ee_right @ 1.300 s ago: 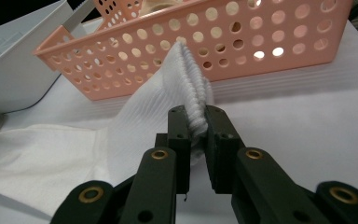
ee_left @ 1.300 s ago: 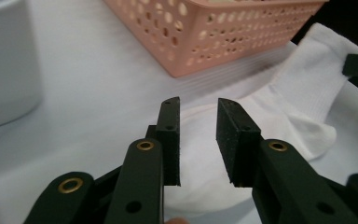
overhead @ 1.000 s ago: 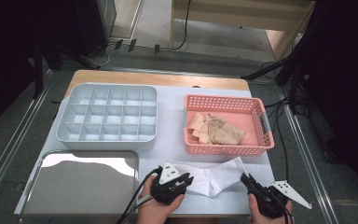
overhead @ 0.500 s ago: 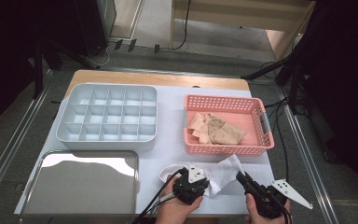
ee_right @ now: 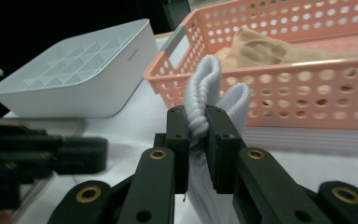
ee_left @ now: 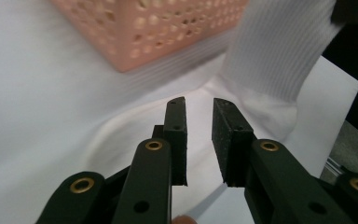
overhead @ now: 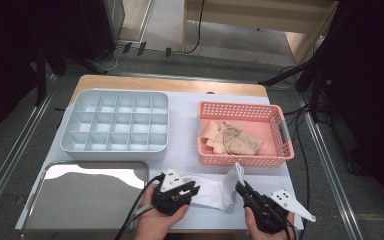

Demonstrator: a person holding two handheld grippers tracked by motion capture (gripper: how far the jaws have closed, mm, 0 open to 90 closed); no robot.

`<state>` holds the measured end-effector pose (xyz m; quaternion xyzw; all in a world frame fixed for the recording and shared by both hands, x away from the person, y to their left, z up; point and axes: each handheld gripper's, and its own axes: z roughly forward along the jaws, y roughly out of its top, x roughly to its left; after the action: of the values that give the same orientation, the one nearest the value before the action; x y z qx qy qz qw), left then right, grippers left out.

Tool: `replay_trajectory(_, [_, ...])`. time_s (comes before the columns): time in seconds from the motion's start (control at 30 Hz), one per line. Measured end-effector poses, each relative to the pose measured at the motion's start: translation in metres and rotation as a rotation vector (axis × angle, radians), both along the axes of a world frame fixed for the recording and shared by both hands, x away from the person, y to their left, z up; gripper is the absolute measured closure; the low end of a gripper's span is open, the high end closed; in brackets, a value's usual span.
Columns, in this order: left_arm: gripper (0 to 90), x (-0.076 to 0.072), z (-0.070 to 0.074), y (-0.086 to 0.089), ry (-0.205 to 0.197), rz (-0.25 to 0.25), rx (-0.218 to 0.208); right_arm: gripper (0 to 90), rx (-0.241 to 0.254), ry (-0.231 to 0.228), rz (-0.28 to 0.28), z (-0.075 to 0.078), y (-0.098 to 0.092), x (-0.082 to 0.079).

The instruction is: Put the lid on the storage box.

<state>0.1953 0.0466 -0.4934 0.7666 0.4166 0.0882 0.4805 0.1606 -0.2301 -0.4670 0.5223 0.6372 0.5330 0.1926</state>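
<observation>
Sock [overhead: 215,192] cuff could slip from your right gripper [ee_right: 196,122] clenched on it, since your left gripper [ee_left: 199,109] fingers have just opened, released.

We note the white sock [ee_right: 200,93] hides its lower part between the right gripper [ee_right: 196,135] pads. In the left gripper view, the pink basket [ee_left: 168,28] is blurred and cut off by the top edge. In the high view, both hands run off the bottom edge, and the beige cloth [overhead: 232,140] is too small to identify.
</observation>
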Motion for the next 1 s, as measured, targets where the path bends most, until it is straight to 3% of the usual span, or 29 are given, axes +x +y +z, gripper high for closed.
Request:
replay_trajectory(0.13, [79.2, 0.0, -0.002, 0.03, 0.009, 0.037, 0.012, 80.8, -0.02, -0.006, 0.042, -0.002, 0.023, 0.002])
replay_trajectory(0.3, [79.7, 0.0, -0.014, 0.053, 0.044, 0.068, 0.007, 81.1, -0.042, 0.007, 0.104, -0.011, 0.056, 0.005])
replay_trajectory(0.47, [83.1, 0.003, -0.019, 0.057, 0.073, 0.065, -0.011, 81.5, -0.092, 0.022, 0.163, -0.026, 0.095, 0.01])
replay_trajectory(0.57, [85.7, 0.006, -0.023, 0.054, 0.086, 0.058, -0.004, 81.5, -0.097, 0.04, 0.173, -0.035, 0.109, 0.013])
replay_trajectory(0.67, [86.0, 0.008, -0.027, 0.051, 0.1, 0.058, 0.0, 78.1, -0.101, 0.071, 0.237, -0.045, 0.121, 0.014])
replay_trajectory(0.73, [85.4, 0.009, -0.027, 0.052, 0.105, 0.061, -0.004, 71.2, -0.093, 0.096, 0.312, -0.049, 0.125, 0.014])
replay_trajectory(0.83, [83.8, 0.008, -0.023, 0.058, 0.094, 0.08, -0.018, 64.1, -0.049, 0.089, 0.352, -0.048, 0.119, 0.012])
replay_trajectory(1.0, [82.6, 0.004, -0.015, 0.068, 0.07, 0.088, -0.065, 63.6, -0.034, 0.087, 0.283, -0.038, 0.092, 0.011])
